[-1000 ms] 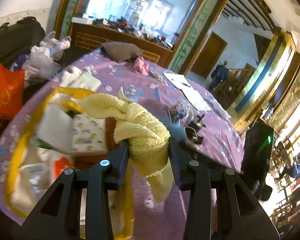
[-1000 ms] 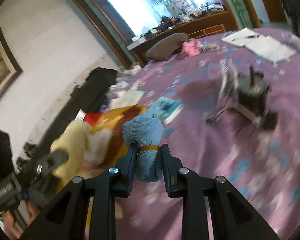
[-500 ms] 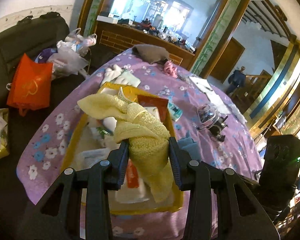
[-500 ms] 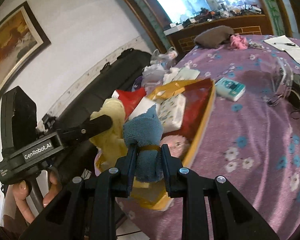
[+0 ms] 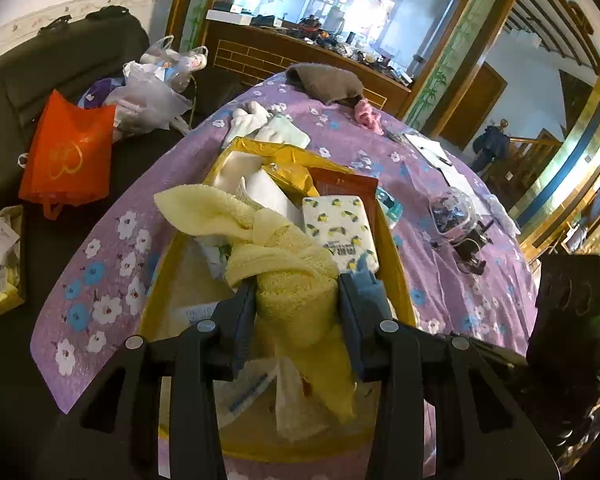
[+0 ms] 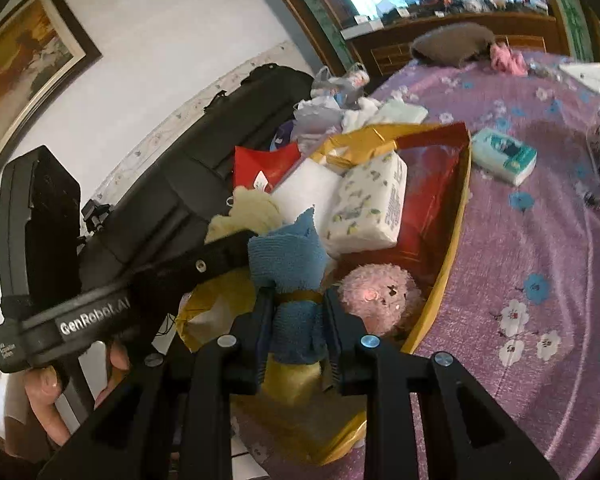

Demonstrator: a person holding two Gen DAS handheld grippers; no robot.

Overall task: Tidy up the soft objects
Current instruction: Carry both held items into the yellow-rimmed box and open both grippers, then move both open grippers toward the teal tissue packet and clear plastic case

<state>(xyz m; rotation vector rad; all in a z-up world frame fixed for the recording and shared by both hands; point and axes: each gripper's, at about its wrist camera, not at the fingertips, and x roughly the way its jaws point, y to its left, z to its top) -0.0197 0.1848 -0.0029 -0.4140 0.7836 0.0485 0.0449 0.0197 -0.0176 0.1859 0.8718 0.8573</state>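
Observation:
My left gripper [image 5: 296,304] is shut on a knotted yellow towel [image 5: 284,264] and holds it over the near half of a gold tray [image 5: 398,256]. My right gripper [image 6: 298,312] is shut on a rolled blue towel [image 6: 288,256] with a tan band, held over the same tray [image 6: 456,216], close beside the left gripper [image 6: 216,264]. The blue towel's tip [image 5: 366,276] shows just right of the yellow one. A pink plush ball [image 6: 376,292] lies in the tray by the blue towel. A lemon-print tissue pack [image 5: 338,228] and white packs fill the tray's far half.
The tray sits near the edge of a round table with a purple flowered cloth [image 5: 428,168]. On the table are a small tissue pack [image 6: 504,156], a clear device with cables [image 5: 454,216], papers [image 5: 432,150], a grey cushion [image 5: 324,82] and pink cloth [image 5: 366,114]. An orange bag [image 5: 66,152] and a black sofa [image 5: 52,72] are left.
Both grippers pulled back from over the table toward its near edge and now hold their towels lower and closer together over the tray. Both stay shut.

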